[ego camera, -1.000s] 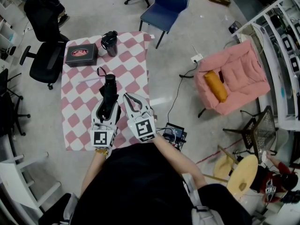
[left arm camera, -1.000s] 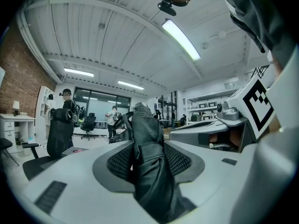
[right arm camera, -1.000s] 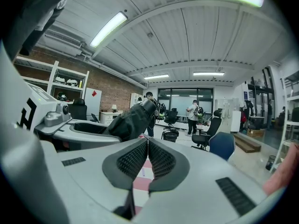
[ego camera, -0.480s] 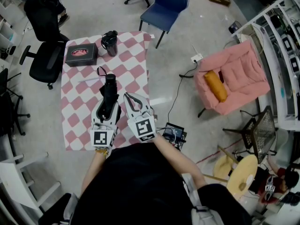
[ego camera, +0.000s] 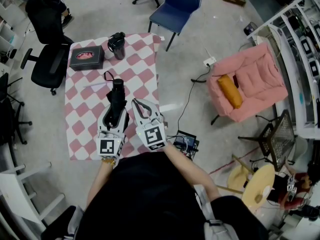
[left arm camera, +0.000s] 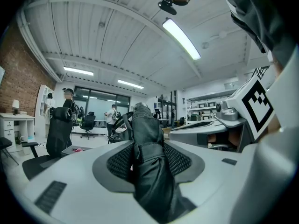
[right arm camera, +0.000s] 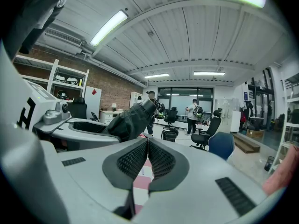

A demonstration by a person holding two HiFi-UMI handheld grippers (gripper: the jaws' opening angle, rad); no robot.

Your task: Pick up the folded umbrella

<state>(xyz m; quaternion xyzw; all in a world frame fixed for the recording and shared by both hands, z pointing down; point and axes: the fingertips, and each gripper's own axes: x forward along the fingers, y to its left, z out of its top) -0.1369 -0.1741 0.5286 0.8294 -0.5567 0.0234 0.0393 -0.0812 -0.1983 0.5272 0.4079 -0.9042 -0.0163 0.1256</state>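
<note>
folded umbrella point(ego camera: 117, 93) between left gripper point(ego camera: 116, 110) jaws, beside closed right gripper point(ego camera: 137, 105)

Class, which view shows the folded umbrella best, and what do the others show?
Head view: most of the folded umbrella, strap included, held in the left tool. Left gripper view shows only its fabric pressed between the pads; right gripper view shows its end sideways.

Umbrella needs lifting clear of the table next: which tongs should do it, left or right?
Left. The left tongs are clamped on the folded umbrella, pads against its sides. The right tongs are shut and empty, beside the umbrella rather than on it.
</note>
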